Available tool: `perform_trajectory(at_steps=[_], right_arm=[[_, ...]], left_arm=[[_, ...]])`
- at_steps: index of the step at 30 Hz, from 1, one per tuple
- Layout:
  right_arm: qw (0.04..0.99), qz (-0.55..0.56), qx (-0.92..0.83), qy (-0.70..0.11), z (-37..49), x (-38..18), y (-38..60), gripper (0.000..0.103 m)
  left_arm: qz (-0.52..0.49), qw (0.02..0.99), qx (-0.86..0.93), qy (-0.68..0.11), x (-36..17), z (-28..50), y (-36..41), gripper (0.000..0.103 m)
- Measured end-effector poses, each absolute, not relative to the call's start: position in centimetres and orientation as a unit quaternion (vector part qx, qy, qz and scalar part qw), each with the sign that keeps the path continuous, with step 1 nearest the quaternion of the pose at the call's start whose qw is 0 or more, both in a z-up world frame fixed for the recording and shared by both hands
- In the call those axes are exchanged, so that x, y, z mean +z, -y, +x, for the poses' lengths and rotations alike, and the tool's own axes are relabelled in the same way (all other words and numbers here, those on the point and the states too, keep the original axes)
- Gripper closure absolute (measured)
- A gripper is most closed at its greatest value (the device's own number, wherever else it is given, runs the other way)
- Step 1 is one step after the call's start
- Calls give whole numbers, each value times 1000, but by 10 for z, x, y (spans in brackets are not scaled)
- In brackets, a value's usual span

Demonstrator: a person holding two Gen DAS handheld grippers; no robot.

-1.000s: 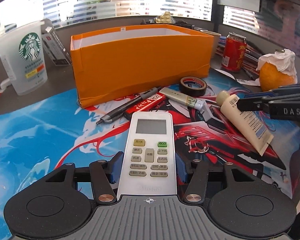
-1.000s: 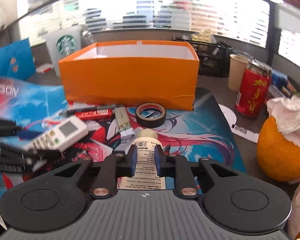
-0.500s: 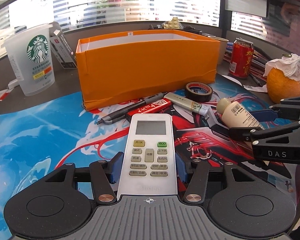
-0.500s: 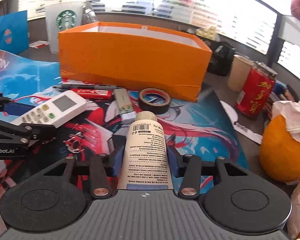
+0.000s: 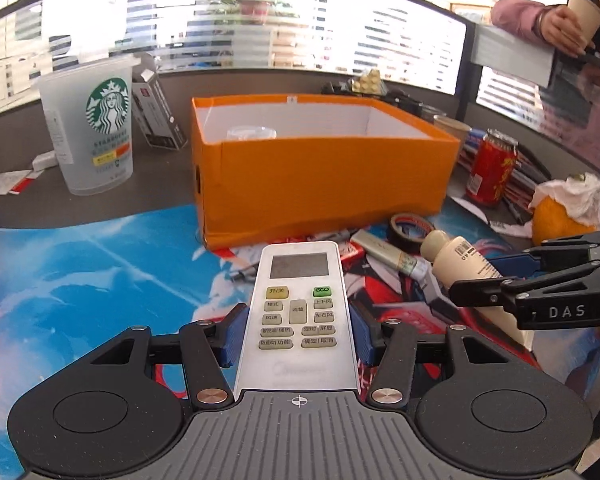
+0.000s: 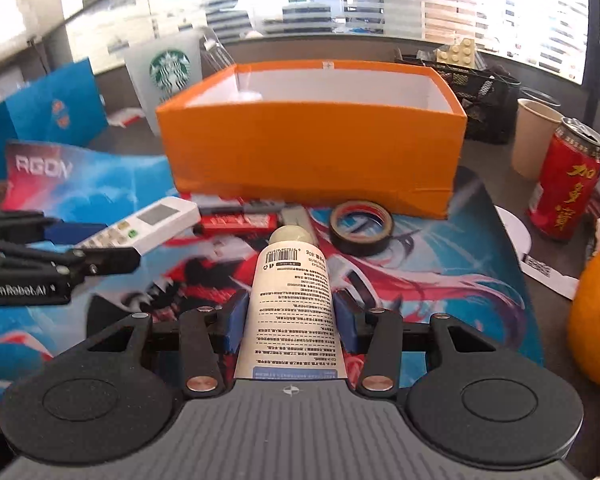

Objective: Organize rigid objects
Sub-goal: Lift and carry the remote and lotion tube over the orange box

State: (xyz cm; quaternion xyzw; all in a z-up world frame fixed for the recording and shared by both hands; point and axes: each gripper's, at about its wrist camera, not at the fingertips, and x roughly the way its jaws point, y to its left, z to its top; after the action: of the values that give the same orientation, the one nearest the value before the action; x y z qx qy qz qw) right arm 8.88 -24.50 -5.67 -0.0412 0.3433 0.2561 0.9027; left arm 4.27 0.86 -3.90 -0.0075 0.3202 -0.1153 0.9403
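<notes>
The white air-conditioner remote (image 5: 298, 312) sits between the blue pads of the left tongs (image 5: 298, 330), which are clamped on its two long edges; its screen end points toward the orange box (image 5: 324, 184) and is lifted clear of the printed mat (image 5: 80, 280). In the right wrist view the same remote (image 6: 148, 226) shows at the left, held off the mat by the black fingers.

The cream tube (image 6: 292, 308) with a barcode label lies lengthwise in the right tongs (image 6: 290, 322), pads pressed against its sides, round cap forward. From the left wrist view this tube (image 5: 458, 258) sticks out of the right tongs' dark fingers, raised above the mat.

Just ahead of both, along the front wall of the open-topped orange box, lie a roll of black tape (image 6: 361, 227), a red flat packet (image 6: 236, 222), a dark pen (image 6: 240, 209) and a pale lighter-like stick (image 5: 392, 254). Something clear and pale rests inside the box at its far left.

Further out on the grey worktop (image 5: 160, 184): a frosted Starbucks cup (image 5: 90, 126) left of the box, a red drink can (image 6: 566, 182) and a paper cup (image 6: 534, 138) on the right, and an orange (image 6: 596, 316) topped with crumpled tissue near the right edge. Beyond a partition, a person's hand (image 5: 560, 34) in a pink sleeve holds a paper cup.
</notes>
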Motion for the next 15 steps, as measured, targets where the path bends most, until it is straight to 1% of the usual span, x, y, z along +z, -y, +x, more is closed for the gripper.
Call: perform_trajectory(at_steps=[9, 15], right_arm=[[909, -50, 270, -314, 93, -37, 231, 60], [917, -53, 275, -286, 96, -8, 231, 60]], left_arm=[[9, 950, -119, -288, -7, 43, -5, 52], [25, 959, -122, -255, 26, 41, 0, 52]])
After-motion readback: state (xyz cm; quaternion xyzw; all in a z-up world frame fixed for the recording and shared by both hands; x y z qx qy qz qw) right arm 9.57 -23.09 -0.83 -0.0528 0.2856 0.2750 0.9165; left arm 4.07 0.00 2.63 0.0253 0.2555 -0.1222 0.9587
